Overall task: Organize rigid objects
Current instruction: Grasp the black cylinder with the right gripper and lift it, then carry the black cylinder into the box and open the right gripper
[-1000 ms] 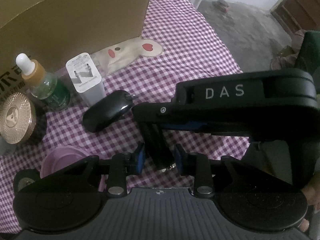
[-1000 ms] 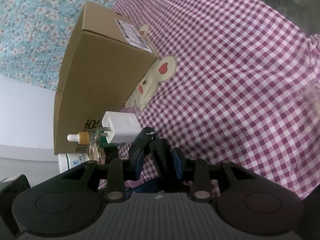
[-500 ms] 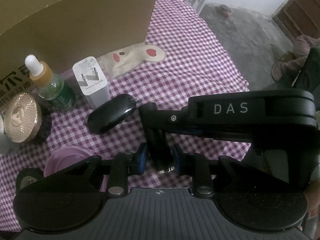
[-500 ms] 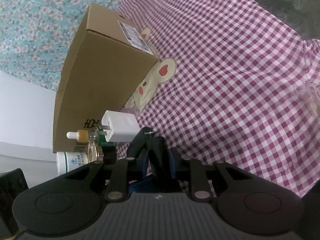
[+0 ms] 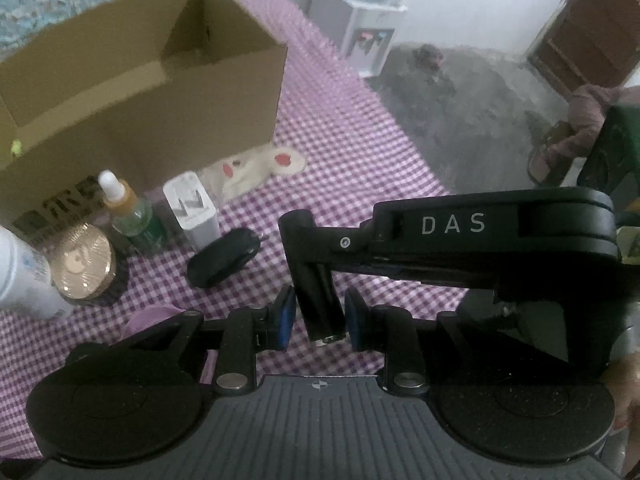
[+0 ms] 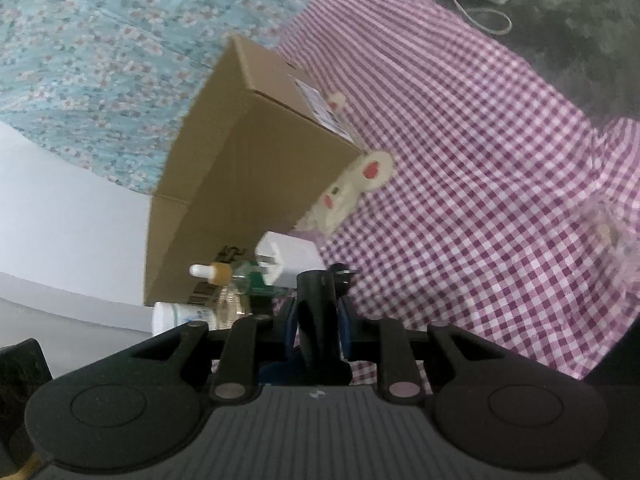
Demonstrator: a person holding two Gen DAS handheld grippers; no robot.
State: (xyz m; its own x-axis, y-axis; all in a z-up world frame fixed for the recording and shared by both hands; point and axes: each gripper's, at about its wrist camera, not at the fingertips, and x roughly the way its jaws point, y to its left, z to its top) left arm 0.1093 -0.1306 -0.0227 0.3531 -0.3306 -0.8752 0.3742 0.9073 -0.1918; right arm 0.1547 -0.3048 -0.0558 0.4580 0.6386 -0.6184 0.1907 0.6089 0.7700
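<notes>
Black cylinder (image 5: 318,300): now lifted clear of the checked surface (image 5: 360,168), clamped by right gripper (image 6: 318,320); left gripper (image 5: 318,314) released, pads apart. Cardboard box (image 5: 140,92) next, likely.

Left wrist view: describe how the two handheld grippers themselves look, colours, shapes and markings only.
Both are matte black. The left gripper has blue pads on its fingers, silver pivot bolts, two round discs and a ribbed grey-black deck with a small crosshair mark. The right gripper shows as a long black housing with white "DAS" lettering and one small screw. No cables or sleeves are visible.
</notes>
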